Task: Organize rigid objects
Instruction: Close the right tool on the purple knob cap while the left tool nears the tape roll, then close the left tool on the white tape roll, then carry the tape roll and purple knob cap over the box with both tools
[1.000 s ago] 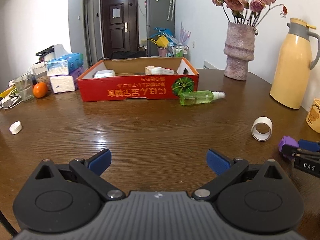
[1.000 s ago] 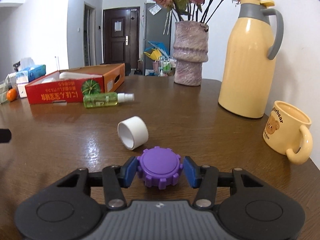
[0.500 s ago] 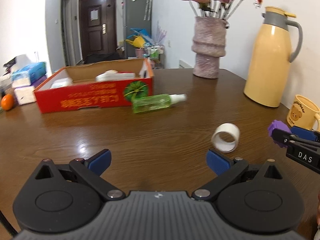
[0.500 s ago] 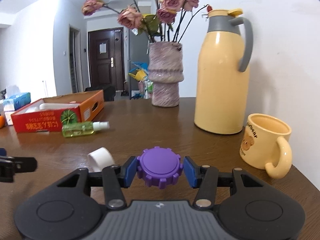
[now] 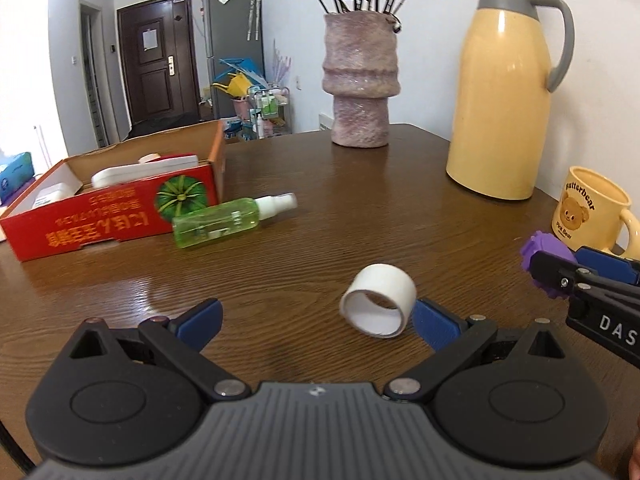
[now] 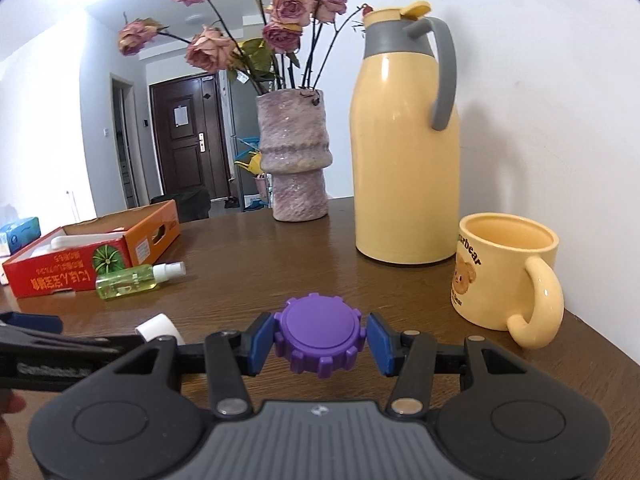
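Observation:
My left gripper [image 5: 316,316] is open low over the wooden table; a white tape roll [image 5: 378,301] lies on its side just inside its right fingertip [image 5: 434,320]. My right gripper [image 6: 320,338] is shut on a purple gear-shaped cap [image 6: 320,334], held above the table; it also shows at the right edge of the left wrist view [image 5: 548,262]. A green spray bottle [image 5: 224,222] lies in front of a red cardboard box [image 5: 104,220] that holds white items. The tape roll peeks out in the right wrist view [image 6: 158,328].
A yellow bear mug [image 6: 504,276], a yellow thermos jug [image 6: 404,152] and a pink vase with dried roses [image 6: 294,160] stand at the right and back. Blue tissue packs [image 5: 14,170] sit left of the box.
My left gripper has swung right and closed in on the tape roll, which now lies by its right fingertip. My right gripper has lifted with the purple cap and turned toward the mug and jug.

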Action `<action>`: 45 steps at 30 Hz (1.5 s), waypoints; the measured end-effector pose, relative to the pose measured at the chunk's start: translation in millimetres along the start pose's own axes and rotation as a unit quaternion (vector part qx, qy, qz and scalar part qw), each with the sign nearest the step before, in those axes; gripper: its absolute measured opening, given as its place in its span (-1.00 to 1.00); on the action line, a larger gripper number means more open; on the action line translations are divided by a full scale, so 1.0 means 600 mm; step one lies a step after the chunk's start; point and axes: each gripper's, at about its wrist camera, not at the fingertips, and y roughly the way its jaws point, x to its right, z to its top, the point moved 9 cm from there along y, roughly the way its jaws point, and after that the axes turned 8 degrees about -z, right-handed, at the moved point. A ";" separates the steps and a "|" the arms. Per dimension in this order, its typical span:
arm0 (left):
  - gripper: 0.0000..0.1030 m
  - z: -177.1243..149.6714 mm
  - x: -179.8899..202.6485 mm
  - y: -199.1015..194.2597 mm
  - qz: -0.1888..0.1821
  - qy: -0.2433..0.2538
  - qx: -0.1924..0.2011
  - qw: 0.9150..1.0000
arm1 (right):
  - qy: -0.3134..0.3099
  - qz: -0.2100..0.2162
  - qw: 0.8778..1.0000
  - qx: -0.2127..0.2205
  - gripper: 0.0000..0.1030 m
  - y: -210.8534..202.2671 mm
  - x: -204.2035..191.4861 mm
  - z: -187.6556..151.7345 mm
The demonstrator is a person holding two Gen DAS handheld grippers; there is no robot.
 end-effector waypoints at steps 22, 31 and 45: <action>0.76 0.001 0.026 0.071 0.001 0.011 -0.020 1.000 | 0.009 -0.002 1.000 -0.014 -0.03 0.011 0.003 -0.009; -0.13 -0.003 0.034 0.075 -0.022 0.019 -0.028 0.999 | 0.011 0.000 1.000 -0.013 -0.03 0.011 0.004 -0.008; -0.14 0.000 0.028 0.058 -0.020 0.008 -0.018 1.000 | 0.010 0.004 1.000 -0.001 -0.03 0.004 -0.002 -0.006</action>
